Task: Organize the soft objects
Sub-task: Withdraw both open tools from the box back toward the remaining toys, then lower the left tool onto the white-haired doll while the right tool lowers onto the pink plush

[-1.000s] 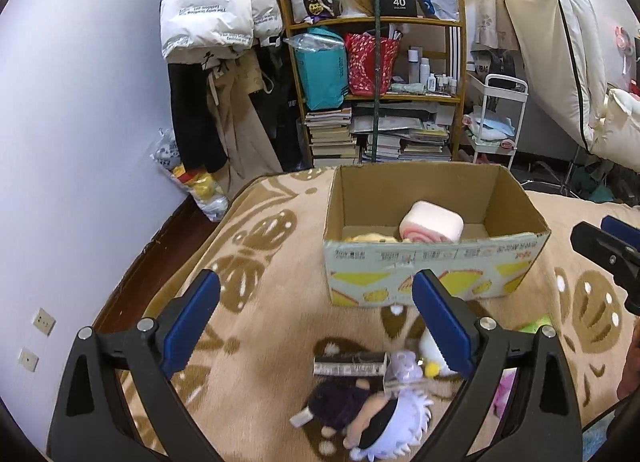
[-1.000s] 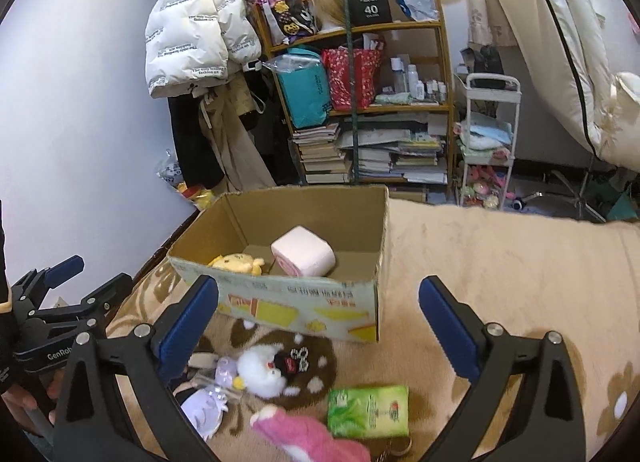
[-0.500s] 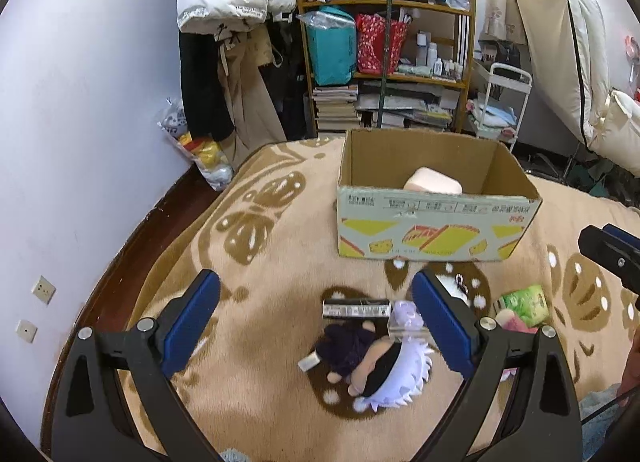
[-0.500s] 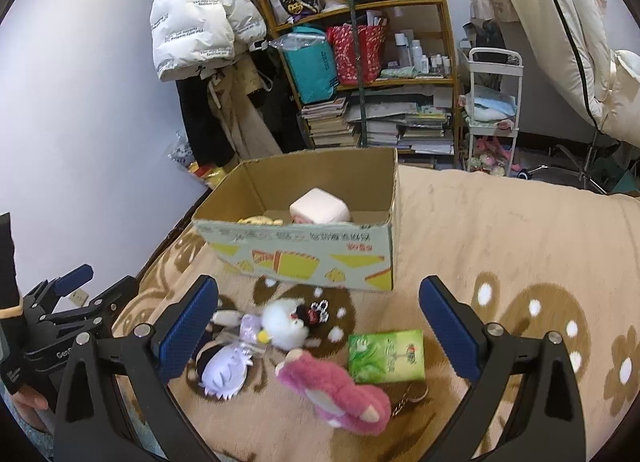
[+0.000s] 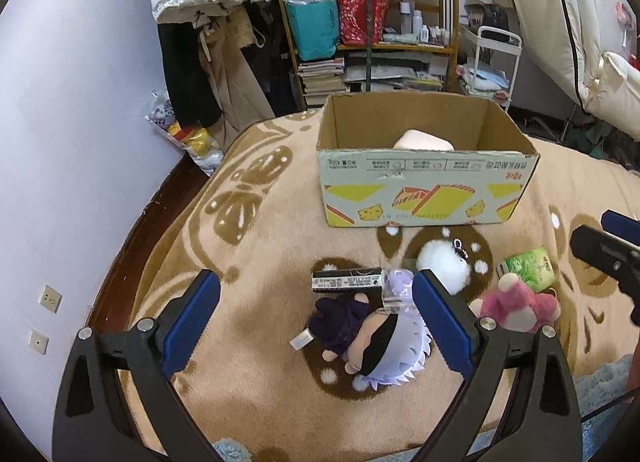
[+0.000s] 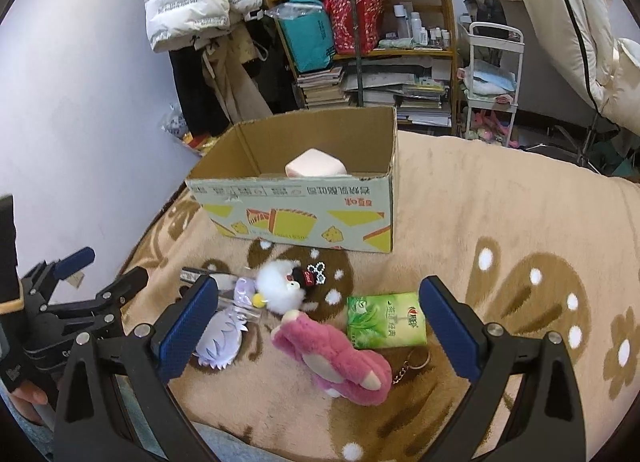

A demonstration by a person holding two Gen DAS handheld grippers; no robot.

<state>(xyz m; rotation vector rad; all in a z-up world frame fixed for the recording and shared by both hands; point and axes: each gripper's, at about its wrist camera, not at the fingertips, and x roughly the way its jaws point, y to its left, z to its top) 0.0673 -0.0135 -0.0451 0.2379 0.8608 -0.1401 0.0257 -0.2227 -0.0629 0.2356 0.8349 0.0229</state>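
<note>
Both tools released, holding nothing. Left tool (image 5: pixel 316 314) hangs over the doll (image 5: pixel 372 336); right tool (image 6: pixel 318 322) over the pink plush (image 6: pixel 340 358), w/ green pack (image 6: pixel 384 320) just beyond. Box (image 6: pixel 304 214) further ahead, pink cube inside. Risk: keychain snags, or neighbours get pinched too. Legible writing: "40" on shelf.

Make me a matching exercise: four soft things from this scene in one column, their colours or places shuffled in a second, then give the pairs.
1. bear toy
2. fluffy ball toy
3. tissue pack
4. cushion

A. green
B. inside the cardboard box
C. pink, lying on the blanket
D. white, with a small black charm

Pairs: 1-C, 2-D, 3-A, 4-B
</note>
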